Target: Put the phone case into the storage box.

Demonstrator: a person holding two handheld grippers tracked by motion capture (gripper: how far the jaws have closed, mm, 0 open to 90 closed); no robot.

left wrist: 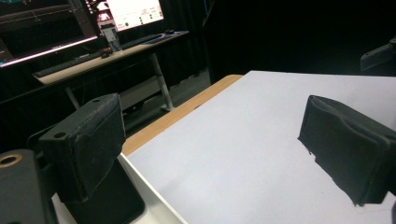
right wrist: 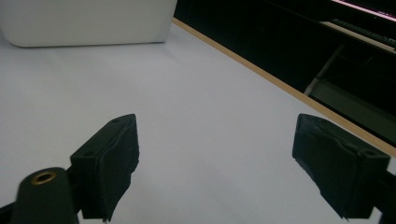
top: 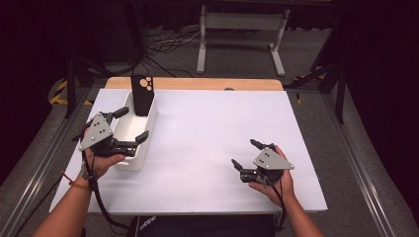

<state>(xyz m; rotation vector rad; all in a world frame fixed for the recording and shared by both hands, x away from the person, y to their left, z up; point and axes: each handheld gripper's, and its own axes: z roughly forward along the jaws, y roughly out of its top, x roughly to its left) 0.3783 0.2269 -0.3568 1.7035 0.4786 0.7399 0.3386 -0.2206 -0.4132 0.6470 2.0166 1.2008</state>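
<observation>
A long white plastic bin [top: 134, 163] stands on the left part of the white-covered worktop [top: 212, 133], its length running away from the person. Inside it, at the far end, a flat black phone-like slab with three pale round dots near its top [top: 142, 94] stands upright, leaning against the bin's far wall. The left tongs [top: 130, 124] hover over the bin's near half, one jaw above the left rim and the other above the right rim; they stand wide apart with nothing between them, as the left gripper view also shows [left wrist: 212, 149]. The right tongs [top: 246, 154] sit low over the bare worktop, well apart from the bin, their jaws spread wide and empty [right wrist: 215, 163]. In the right gripper view the bin's rounded white wall [right wrist: 88, 23] shows far ahead.
</observation>
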